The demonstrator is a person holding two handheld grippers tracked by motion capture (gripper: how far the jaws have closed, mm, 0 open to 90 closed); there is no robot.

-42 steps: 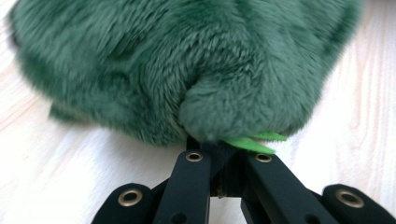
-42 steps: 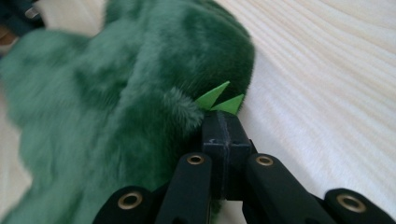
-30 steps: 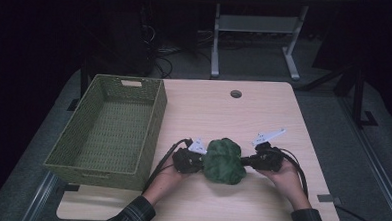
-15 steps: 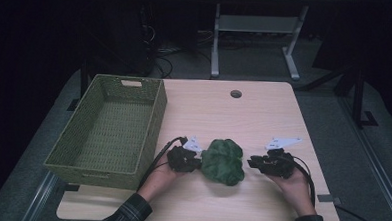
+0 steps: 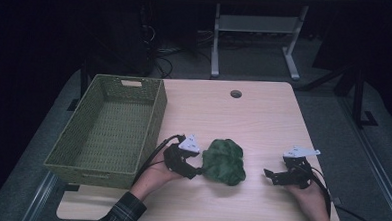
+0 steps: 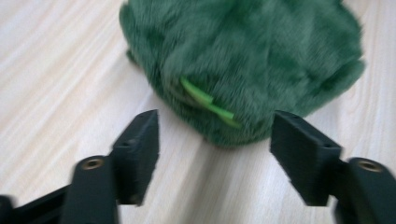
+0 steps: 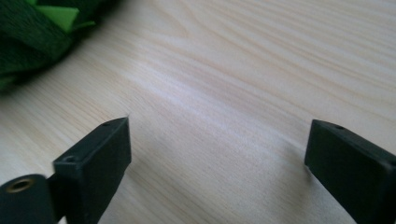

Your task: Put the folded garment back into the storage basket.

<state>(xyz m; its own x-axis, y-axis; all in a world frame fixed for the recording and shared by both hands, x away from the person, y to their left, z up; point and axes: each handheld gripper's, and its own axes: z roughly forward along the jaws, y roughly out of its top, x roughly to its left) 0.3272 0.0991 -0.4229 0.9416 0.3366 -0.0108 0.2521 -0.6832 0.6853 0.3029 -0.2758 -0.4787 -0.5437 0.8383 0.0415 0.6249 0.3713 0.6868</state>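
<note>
I find both jaws just opened: left hand-held gripper (image 5: 197, 171) spread beside the green cloth (image 5: 225, 161), right hand-held gripper (image 5: 267, 174) spread well apart from it.

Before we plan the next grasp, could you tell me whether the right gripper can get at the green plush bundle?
Probably yes: the right gripper is open, apart from the green plush bundle, with only bare table between.

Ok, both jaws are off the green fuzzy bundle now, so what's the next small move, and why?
Probably ease the left gripper forward and close on the green bundle. Its jaws have just been opening and stand apart right beside the bundle, while the right gripper, also just opened, sits well clear. The basket waits alongside.
</note>
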